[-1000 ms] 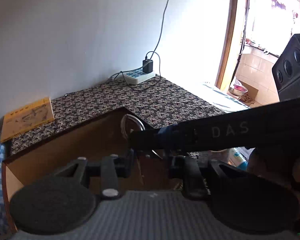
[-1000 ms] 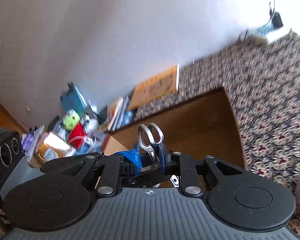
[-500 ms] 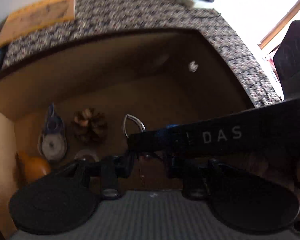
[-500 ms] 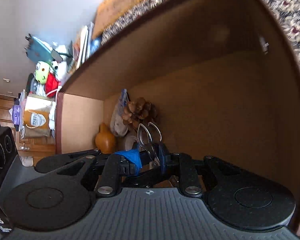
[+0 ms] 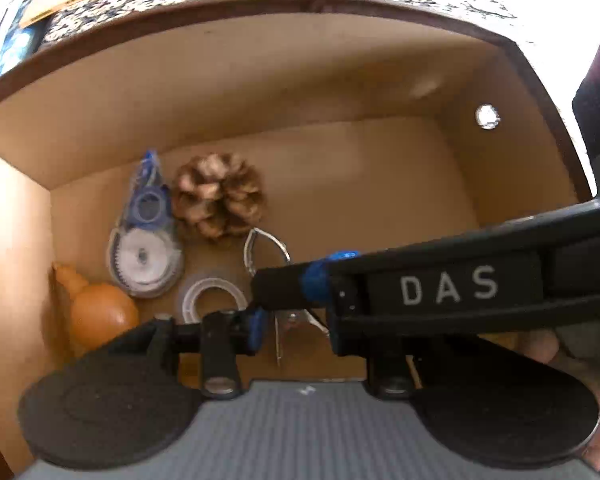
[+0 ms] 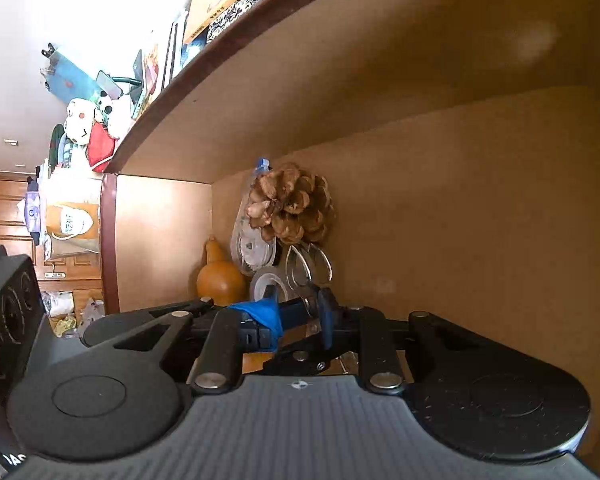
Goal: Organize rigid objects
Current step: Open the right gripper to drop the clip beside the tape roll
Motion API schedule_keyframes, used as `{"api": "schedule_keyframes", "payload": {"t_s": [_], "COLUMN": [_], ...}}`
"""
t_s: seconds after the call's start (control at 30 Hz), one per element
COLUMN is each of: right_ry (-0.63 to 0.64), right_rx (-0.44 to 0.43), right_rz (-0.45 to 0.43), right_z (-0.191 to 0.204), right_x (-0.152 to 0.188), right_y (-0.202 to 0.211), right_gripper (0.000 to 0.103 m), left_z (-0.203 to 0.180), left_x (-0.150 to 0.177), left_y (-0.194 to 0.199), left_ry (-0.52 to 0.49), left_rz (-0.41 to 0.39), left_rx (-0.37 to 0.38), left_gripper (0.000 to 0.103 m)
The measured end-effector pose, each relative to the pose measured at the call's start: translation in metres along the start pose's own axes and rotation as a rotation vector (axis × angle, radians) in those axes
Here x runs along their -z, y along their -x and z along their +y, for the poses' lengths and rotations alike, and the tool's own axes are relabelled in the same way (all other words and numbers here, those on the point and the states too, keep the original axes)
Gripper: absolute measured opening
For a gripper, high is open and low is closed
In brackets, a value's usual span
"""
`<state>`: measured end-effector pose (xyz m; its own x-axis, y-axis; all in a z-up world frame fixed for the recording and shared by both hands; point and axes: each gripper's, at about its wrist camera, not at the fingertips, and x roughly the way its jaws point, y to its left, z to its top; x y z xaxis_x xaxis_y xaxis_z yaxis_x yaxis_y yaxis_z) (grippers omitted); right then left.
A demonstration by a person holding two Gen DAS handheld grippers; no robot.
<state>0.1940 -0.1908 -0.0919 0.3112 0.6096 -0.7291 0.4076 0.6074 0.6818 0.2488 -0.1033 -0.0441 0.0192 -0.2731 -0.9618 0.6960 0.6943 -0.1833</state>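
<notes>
Scissors (image 6: 309, 276): small, metal, clamped between the closed fingers of the right gripper (image 6: 300, 320), finger loops forward, blades back toward the gripper body. Held low inside the drawer (image 5: 340, 80), just above its floor near the front edge, loops close to the tape ring; judged the lowering stage of a placement, the grip on the pivot keeping the tool level for release.

Left gripper (image 5: 296, 320): nearest the lens in its own view, hovering over the drawer's front edge. Right-hand finger hidden behind the other gripper's body, which crosses the frame; whether open or closed cannot be told. Nothing seen in it.

Tape ring (image 5: 214, 298): clear, flat on the floor, front-left area, just beside the scissors' loops.

Gourd (image 5: 96, 312): orange-brown, in the front-left corner against the left wall, apparently tucked there so it cannot roll.

Correction tape (image 5: 144, 240): blue and white dispenser, flat, next along the left side, touching or nearly touching the cone.

Pine cone (image 5: 218, 196): brown, mid-left, farthest of the group.

Items cluster at the left; right half of the floor bare. Release risk: loops landing on the ring.
</notes>
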Motion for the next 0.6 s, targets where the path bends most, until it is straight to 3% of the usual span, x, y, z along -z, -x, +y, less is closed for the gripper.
{"api": "schedule_keyframes", "payload": {"t_s": [0.17,0.23,0.3,0.6], "right_ry": [0.028,0.024,0.033,0.04], "right_rx": [0.034,0.047,0.07,0.157], "right_rz": [-0.033,-0.05,-0.074,-0.193], "right_z": [0.005,0.006,0.008,0.019], "right_x": [0.005,0.007,0.01,0.043], "right_y": [0.013,0.018,0.024,0.04], "right_gripper": [0.008,0.008,0.009,0.01], "left_z": [0.004,0.001,-0.002,-0.013], "left_x": [0.005,0.008,0.012,0.044], "left_y": [0.008,0.014,0.019,0.051], "left_ry": [-0.003,-0.017,-0.025,-0.086], "left_rz": [-0.024,-0.042,-0.06,-0.153], "left_rx": [-0.015,-0.024,-0.024,-0.12], "left_gripper": [0.025,0.041,0.046,0.05]}}
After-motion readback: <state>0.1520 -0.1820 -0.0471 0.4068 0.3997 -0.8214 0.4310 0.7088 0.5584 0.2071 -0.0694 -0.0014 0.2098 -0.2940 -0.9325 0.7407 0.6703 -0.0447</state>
